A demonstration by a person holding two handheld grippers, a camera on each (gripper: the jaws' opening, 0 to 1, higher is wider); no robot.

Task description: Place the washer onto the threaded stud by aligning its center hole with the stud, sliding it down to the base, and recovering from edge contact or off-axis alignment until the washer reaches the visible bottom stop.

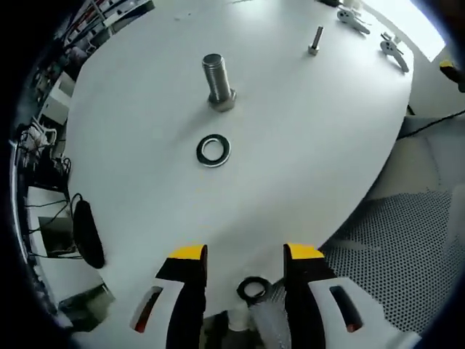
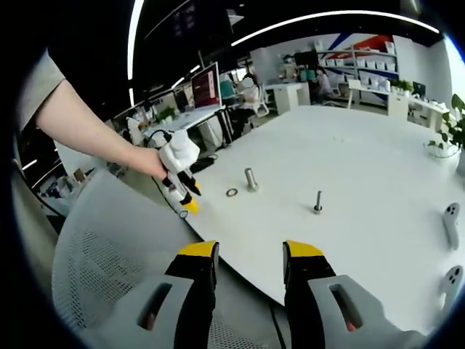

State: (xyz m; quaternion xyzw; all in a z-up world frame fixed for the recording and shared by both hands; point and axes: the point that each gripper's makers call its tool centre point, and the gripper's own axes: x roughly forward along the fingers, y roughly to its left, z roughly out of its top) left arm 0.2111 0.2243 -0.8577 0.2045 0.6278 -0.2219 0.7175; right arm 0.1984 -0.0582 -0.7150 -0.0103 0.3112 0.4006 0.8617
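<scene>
On the white desk [image 1: 305, 145], in the left gripper view, a thick threaded stud [image 1: 216, 80] stands upright on its hex base. The washer [image 1: 213, 150] lies flat on the desk just beside the stud, on the side nearer the left gripper [image 1: 245, 256], not touching it. A thinner bolt [image 1: 315, 40] stands upright well beyond the stud, toward the far edge, and two pale handle-like tools [image 1: 392, 51] lie farther out still. The left gripper's yellow-tipped jaws stand apart with nothing between them, held over the desk's near edge, well short of the washer. A small black ring [image 1: 252, 289] shows low between the jaws. A perforated grey chair seat [image 1: 396, 247] sits off the desk's edge, away from the stud.

In the right gripper view, the stud [image 2: 251, 179] is small and distant on the desk [image 2: 363, 189], with the washer [image 2: 232, 193] flat just beside it, on the side toward the left gripper [image 2: 187, 205]. That gripper is held in a person's hand [image 2: 149, 161] at the desk's edge, near the washer but clear of it. The thin bolt [image 2: 318, 201] stands apart from the stud, on the side away from the hand. The right gripper [image 2: 245, 254] hangs well back from the stud, off the desk edge and over a mesh chair back [image 2: 109, 247], its jaws spread and empty.
</scene>
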